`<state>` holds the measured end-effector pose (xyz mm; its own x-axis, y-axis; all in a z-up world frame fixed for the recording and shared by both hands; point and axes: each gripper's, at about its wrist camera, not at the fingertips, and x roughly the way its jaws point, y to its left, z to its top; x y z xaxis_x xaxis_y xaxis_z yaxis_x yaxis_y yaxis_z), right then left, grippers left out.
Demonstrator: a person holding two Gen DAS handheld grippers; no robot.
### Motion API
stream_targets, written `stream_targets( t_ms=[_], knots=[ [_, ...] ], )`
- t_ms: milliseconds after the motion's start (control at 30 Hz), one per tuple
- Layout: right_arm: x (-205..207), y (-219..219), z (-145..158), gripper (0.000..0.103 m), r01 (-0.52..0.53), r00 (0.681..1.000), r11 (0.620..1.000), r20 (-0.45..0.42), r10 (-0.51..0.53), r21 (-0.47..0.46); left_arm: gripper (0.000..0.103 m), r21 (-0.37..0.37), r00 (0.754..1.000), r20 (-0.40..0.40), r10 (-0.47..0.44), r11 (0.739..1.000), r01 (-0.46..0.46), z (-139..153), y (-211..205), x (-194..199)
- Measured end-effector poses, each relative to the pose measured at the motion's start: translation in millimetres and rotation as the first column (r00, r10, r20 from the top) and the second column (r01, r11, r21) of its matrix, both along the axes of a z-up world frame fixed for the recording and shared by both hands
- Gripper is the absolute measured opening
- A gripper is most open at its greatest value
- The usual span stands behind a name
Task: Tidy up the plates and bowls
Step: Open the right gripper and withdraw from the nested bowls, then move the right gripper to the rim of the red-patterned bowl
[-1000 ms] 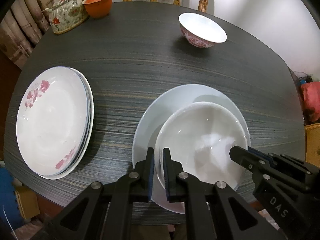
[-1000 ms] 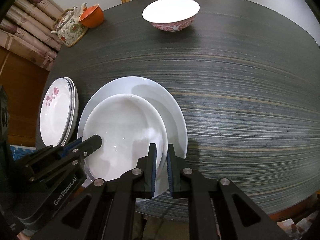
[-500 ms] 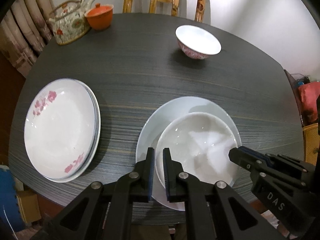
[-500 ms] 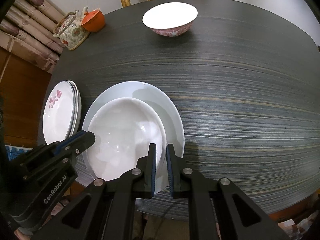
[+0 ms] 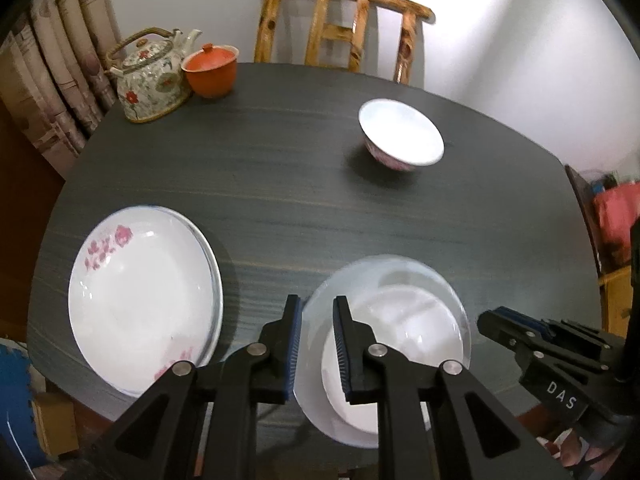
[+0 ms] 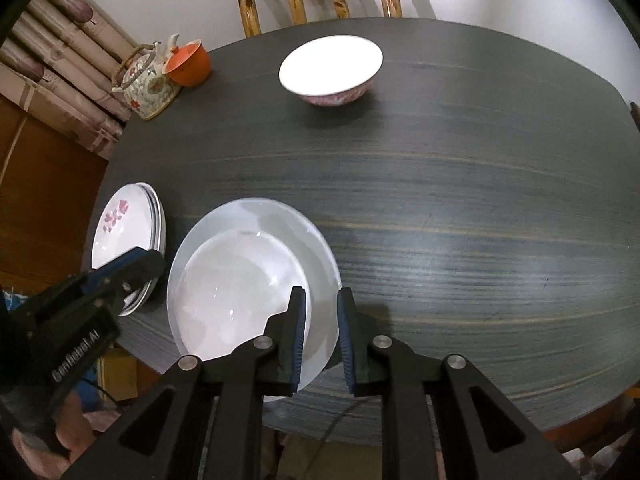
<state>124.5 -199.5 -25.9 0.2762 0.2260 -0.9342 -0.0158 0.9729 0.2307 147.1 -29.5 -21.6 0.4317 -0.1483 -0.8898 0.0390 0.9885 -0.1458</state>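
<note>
Both cameras ride just behind their claws and look steeply down across the dark bench (image 5: 304, 168) from its near edge toward the far wall. The left view sits over the near left part, with its own claw (image 5: 316, 344) filling the bottom of the picture and the right claw (image 5: 516, 328) poking in at lower right. The right view sits a little further right, and the left claw (image 6: 132, 268) enters at lower left. Both share the stacked white plates (image 6: 256, 276), the flowered plates (image 5: 140, 292), the bowl (image 6: 332, 68), the teapot (image 5: 152, 76) and the chair (image 5: 340, 24).
</note>
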Motion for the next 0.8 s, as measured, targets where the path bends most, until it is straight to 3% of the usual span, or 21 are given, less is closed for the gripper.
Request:
stream_targets(
  t_ms=[233, 400, 533, 800],
  knots=[
    [22.9, -10.0, -3.5, 0.017, -0.006, 1.000, 1.000, 0.009, 0.006, 0.009, 0.017, -0.081, 0.998, -0.029, 0.053, 0.995, -0.055, -6.0, 18.2, 34.6],
    [48.7, -21.7, -3.7, 0.017, 0.004, 1.000, 1.000, 0.010, -0.005, 0.027, 0.017, -0.090, 0.998, -0.046, 0.040, 0.995, -0.044, -10.5, 17.6, 63.2],
    [71.6, -30.8, -1.4, 0.027, 0.007, 1.000, 1.000, 0.020, -0.007, 0.010, 0.025, -0.088, 0.998, -0.053, 0.026, 0.996, -0.031, -13.4, 13.0, 90.9],
    [125.2, -45.2, 5.3, 0.027, 0.025, 0.999, 1.000, 0.040, -0.025, 0.012, 0.036, -0.125, 0.998, -0.070, 0.012, 0.992, -0.020, -12.6, 0.4, 139.2]
  ],
)
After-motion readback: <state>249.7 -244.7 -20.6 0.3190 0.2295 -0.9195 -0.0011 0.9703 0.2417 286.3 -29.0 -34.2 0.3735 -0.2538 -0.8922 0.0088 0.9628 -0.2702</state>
